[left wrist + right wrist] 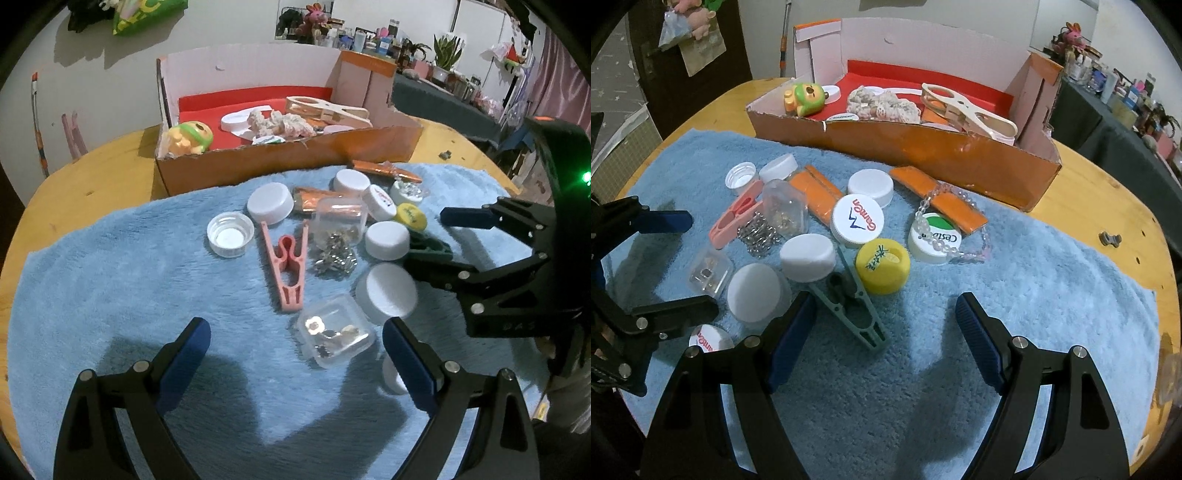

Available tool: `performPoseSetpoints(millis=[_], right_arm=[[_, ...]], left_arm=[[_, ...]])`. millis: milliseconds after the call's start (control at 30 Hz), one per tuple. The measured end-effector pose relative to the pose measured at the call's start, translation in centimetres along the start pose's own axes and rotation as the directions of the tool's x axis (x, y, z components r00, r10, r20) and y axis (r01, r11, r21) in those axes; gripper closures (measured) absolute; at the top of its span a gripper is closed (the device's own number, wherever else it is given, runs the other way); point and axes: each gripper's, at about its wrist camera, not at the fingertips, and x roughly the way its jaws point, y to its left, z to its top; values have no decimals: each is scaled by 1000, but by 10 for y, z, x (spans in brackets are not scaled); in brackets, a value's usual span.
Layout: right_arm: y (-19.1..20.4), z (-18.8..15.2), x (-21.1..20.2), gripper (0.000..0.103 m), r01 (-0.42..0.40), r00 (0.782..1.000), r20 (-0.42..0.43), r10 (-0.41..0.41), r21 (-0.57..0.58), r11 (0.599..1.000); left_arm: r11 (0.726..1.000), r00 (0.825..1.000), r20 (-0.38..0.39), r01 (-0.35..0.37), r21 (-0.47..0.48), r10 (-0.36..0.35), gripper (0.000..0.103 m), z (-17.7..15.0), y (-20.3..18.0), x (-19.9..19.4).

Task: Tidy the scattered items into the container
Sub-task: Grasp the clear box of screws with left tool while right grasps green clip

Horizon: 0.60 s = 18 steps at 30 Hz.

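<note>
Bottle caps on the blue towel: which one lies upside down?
The ribbed white plastic cap at the pile's far left; its hollow inside faces up, while the others show closed tops.

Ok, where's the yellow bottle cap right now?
The yellow cap lies on the blue towel, near the middle of the right wrist view, between the green clothespin and the Cestbon cap.

left gripper (297,354) empty, jaws apart; right gripper (886,332) likewise
</note>
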Motion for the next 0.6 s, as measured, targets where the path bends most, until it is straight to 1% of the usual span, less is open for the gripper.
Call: performPoseSetpoints(millis=[100,233,300,433,567,600], right_arm=[[-1,0,0,26,-3,1000,0,3,1,1000],[-3,0,-1,26,-6,1000,0,6,1,1000],[-3,0,0,26,-6,1000,1,6,-2,1000],[-1,1,-1,26,4,1000,10,-4,-17,1000],[4,3,0,26,16,1000,22,-15,-46,999],[5,4,0,26,16,1000,25,-15,-51,999]], left_arm=[[1000,1000,-4,-13,8,13,8,0,2,1],[997,997,1,-71,20,71,8,0,6,0],[997,997,-3,-80,10,80,8,0,10,0],[998,999,-6,-54,-11,54,9,1,15,-2],[1000,1000,-9,-10,2,10,16,0,8,-3],[1000,1000,-10,-2,6,2,16,0,6,-3]])
